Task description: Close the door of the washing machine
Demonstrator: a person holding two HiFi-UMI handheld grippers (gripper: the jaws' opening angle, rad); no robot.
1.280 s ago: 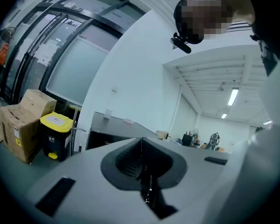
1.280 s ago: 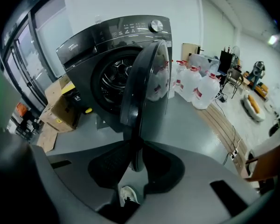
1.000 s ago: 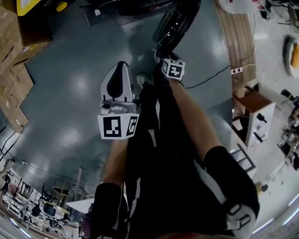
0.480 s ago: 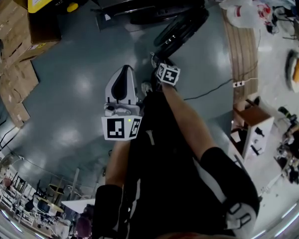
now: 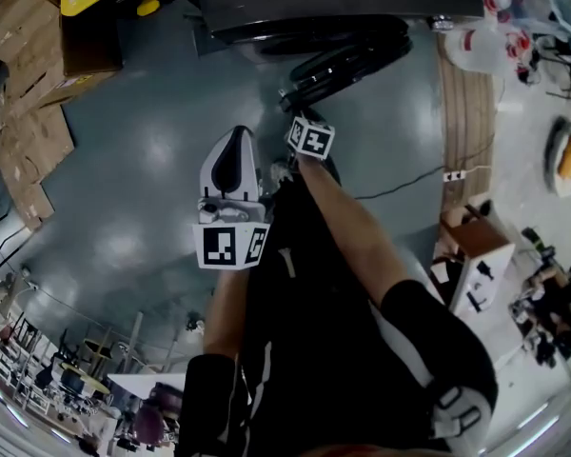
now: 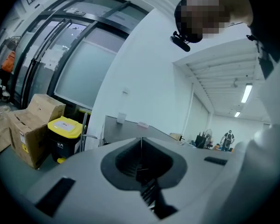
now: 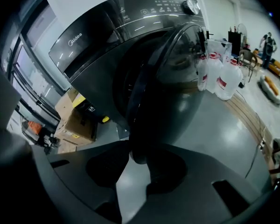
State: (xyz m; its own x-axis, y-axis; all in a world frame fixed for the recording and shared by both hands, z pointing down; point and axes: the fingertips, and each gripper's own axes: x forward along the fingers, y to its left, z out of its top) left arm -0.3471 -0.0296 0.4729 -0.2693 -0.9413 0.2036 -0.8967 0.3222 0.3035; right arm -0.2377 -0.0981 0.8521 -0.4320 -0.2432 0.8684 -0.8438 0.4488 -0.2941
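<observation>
a: where is the round dark glass door (image 7: 177, 78) seen?
b: it is seen half open on the front of the dark grey washing machine (image 7: 98, 41), swung out over the shiny grey floor (image 7: 210, 125).
a: how is the right gripper (image 7: 137, 155) held?
b: it is pointed down at the door's lower rim. its jaws are spread and have just been opening wider. the rim is seen at the gap between them, but it is not pinched.
a: and the left gripper (image 6: 141, 146)?
b: its jaws are pressed together, and nothing is held between them. it is kept well apart from the door.
a: what else is seen?
b: a black bin with a yellow lid (image 6: 63, 134) is stood beside brown cardboard boxes (image 6: 30, 125), left of the machine. clear plastic jugs with red labels (image 7: 219, 76) are stood on the floor at its right.
</observation>
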